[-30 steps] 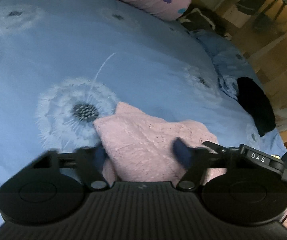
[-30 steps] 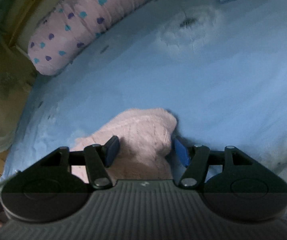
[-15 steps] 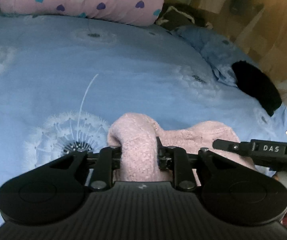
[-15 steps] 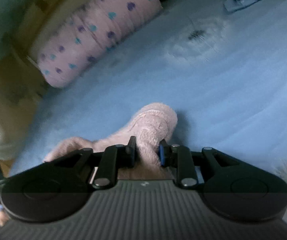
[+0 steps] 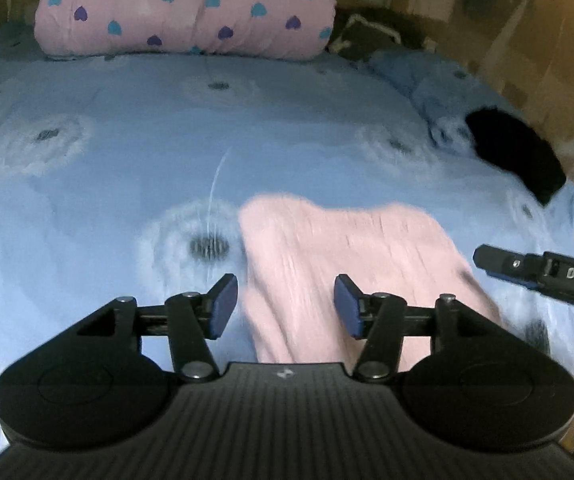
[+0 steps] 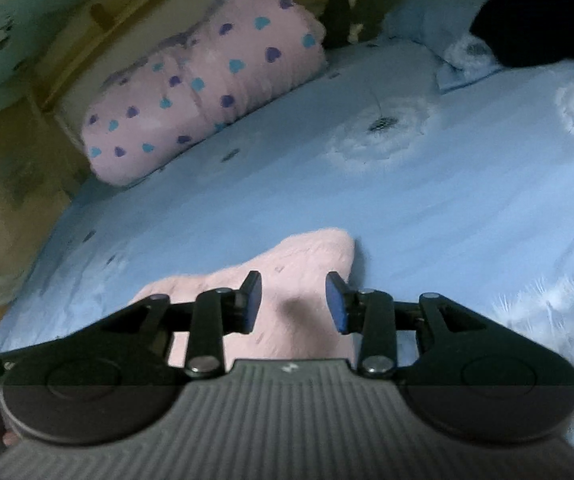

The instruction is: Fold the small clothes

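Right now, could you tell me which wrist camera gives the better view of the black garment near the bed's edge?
The left wrist view: the black garment shows its whole outline against the blue bedsheet, beside a crumpled blue cloth. The right wrist view catches it only at the top right corner, blurred and cut by the frame.

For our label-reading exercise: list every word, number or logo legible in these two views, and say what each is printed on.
"DAS": white letters on the side of the right gripper, seen from the left wrist view.
A small pale logo mark sits on each gripper body, no letters readable.
No other text shows on the pink garment or bedsheet.
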Motion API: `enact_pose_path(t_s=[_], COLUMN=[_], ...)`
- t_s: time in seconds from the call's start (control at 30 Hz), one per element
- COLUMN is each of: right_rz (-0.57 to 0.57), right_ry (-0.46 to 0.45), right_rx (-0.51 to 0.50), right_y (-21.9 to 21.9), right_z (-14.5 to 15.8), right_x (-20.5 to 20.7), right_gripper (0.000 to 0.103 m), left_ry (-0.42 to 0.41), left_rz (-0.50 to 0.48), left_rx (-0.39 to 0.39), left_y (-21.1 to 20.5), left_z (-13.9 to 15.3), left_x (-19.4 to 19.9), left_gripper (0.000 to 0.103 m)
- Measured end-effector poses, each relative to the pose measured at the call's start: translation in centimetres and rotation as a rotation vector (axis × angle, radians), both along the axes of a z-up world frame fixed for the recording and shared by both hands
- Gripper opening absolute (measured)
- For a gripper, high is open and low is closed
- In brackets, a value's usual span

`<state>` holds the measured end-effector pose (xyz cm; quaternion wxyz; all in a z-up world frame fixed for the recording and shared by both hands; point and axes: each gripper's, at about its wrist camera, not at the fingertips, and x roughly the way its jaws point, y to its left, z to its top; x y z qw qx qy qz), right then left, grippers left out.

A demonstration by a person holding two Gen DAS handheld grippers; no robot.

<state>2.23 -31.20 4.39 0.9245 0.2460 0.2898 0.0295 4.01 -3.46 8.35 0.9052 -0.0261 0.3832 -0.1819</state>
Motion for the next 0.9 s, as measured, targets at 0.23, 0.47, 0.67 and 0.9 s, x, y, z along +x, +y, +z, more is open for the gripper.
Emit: enact_pose_path(t_s=[0.23,0.47,0.67,0.9], right_rz=[0.072,0.109,0.085,0.086], right_ry=[0.031,0.002,-0.012,-0.034], right_rx=[-0.065,-0.195,-0.212,-0.235], right_y=[2.9,4.8,5.3,6.4], right_z=[0.1,-1.9,-0.9,0.2], right_x=[-5.2,-7.9,-8.6,-11.1], right_gripper=[0.039,0.037,0.041,0.065], left_ry=[0.002,0.005,-0.006,0.007], left_rz=[0.024,0.053,0.088,0.130], left_rx=[0.118,0.114,0.113,0.125], left_y=[-0.6,0.4,0.3,-0.1], left_z=[-1.8,-3.0,-1.7,-1.1], left_x=[-4.7,-5.5,-7.7,-11.4], left_gripper=[0.061,0.062,0.074,0.090])
